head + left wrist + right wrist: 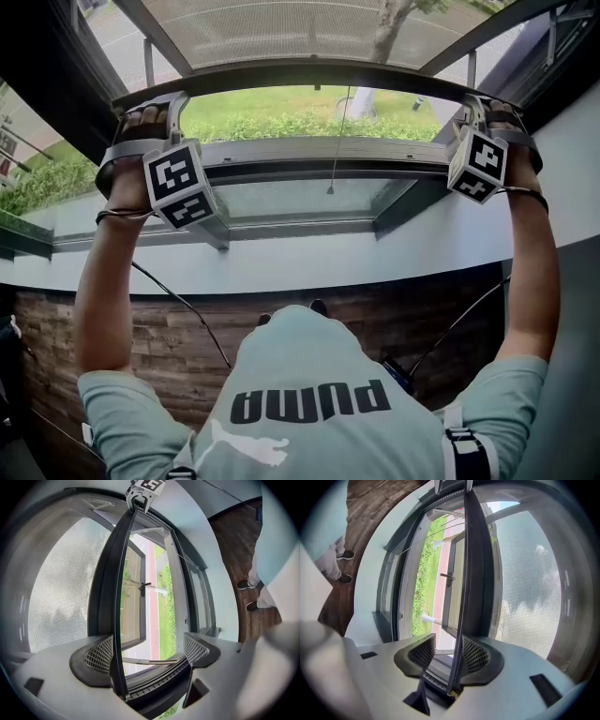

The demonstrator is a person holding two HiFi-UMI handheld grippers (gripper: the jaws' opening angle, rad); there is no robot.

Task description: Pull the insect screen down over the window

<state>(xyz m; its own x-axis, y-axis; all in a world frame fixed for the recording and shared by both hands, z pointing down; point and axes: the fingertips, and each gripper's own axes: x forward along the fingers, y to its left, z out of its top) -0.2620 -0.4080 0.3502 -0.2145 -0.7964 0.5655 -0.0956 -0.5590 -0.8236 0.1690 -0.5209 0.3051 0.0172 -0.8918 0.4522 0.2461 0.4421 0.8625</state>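
Grey mesh insect screen (281,23), partway down

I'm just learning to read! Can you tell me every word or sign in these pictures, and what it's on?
"PUMA": on the person's shirt, seen upside down in the head view, with a white leaping-cat logo beside it.
Left marker cube and right marker cube: black-and-white square patterns only, no letters or numbers.
Nothing else carries readable text in any view.

The insect screen (281,26) runs off the head view's top edge
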